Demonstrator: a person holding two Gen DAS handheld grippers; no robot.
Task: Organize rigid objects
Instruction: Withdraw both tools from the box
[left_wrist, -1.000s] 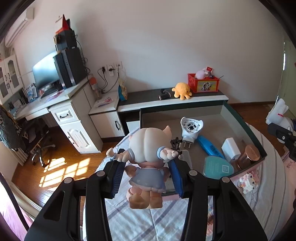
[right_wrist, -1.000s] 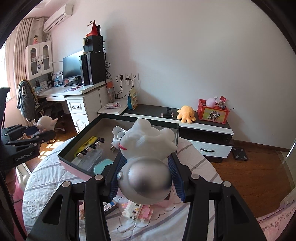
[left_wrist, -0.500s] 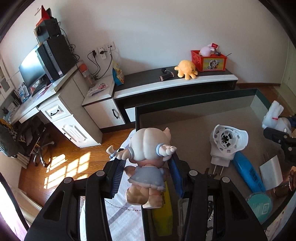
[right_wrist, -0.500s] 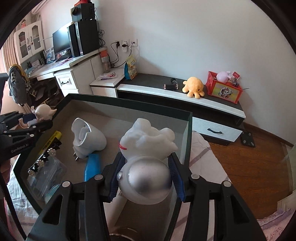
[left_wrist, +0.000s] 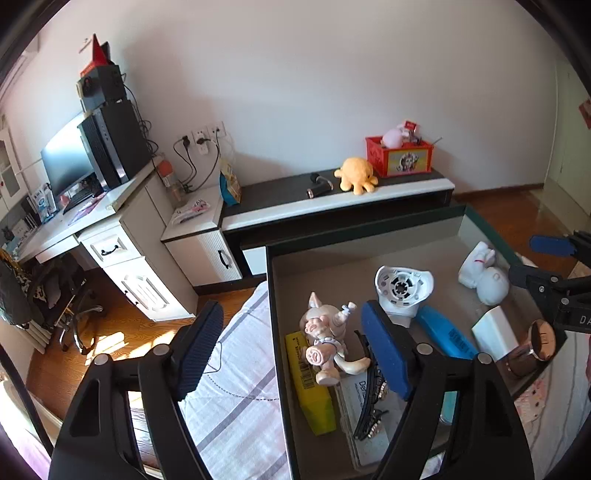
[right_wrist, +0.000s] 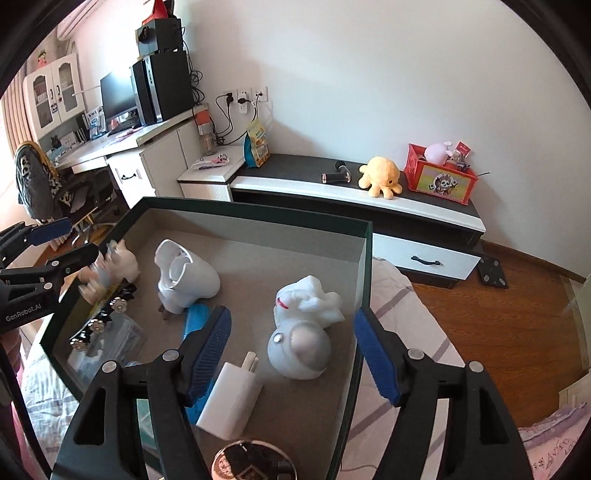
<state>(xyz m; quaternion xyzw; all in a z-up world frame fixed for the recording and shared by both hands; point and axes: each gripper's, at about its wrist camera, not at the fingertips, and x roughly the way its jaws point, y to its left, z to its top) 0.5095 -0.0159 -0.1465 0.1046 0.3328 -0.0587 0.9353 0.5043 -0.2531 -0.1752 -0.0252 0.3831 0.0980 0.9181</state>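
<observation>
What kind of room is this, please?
Most likely a bedroom that also serves as a study: striped bedding under the storage box, a computer desk, and a plush octopus on a low cabinet.

This is a lived-in bedroom in someone's home. A bed with a striped sheet (left_wrist: 236, 391) lies right below, and a wooden floor (right_wrist: 509, 325) runs to a plain pale wall. Along that wall a white desk (left_wrist: 110, 236) carries a monitor (left_wrist: 66, 166) and a black computer tower (left_wrist: 114, 144), with an office chair (left_wrist: 55, 295) pushed near it. A low black-and-white cabinet (right_wrist: 369, 192) holds a yellow plush octopus (right_wrist: 382, 177) and a red toy box (right_wrist: 439, 177). Plugs hang from wall sockets (right_wrist: 242, 98), a glass-fronted cupboard (right_wrist: 51, 92) stands in the corner, and an air conditioner (right_wrist: 77, 18) sits up high.
</observation>
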